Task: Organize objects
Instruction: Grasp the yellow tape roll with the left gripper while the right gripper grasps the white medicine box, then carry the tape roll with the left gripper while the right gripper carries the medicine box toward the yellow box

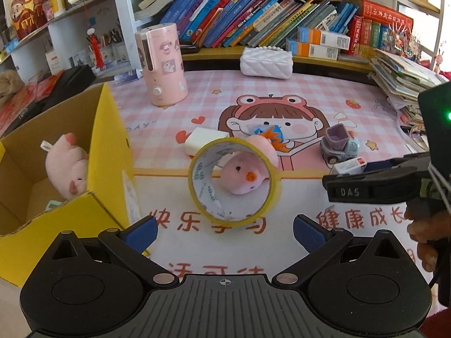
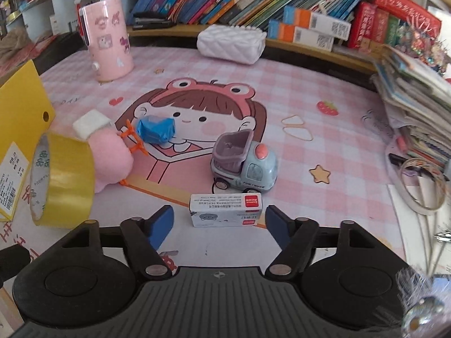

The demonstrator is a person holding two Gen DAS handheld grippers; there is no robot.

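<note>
A yellow tape roll (image 1: 235, 180) stands on edge on the pink mat, just ahead of my open, empty left gripper (image 1: 225, 233); it also shows in the right wrist view (image 2: 63, 180). Behind it lies a pink plush chick (image 1: 243, 176). A yellow cardboard box (image 1: 110, 152) at the left holds a pink plush pig (image 1: 67, 166). My right gripper (image 2: 220, 222) is open, its fingers on either side of a small white carton (image 2: 225, 209), not touching it. A toy truck (image 2: 243, 163), a blue wrapped packet (image 2: 155, 129) and a white block (image 2: 91, 124) lie beyond.
A pink cylinder appliance (image 1: 162, 64) and a white quilted case (image 1: 266, 62) stand at the back of the mat. Bookshelves (image 1: 253, 14) run behind. A pile of books and papers (image 2: 417, 107) sits at the right, with rubber bands (image 2: 298, 128) on the mat.
</note>
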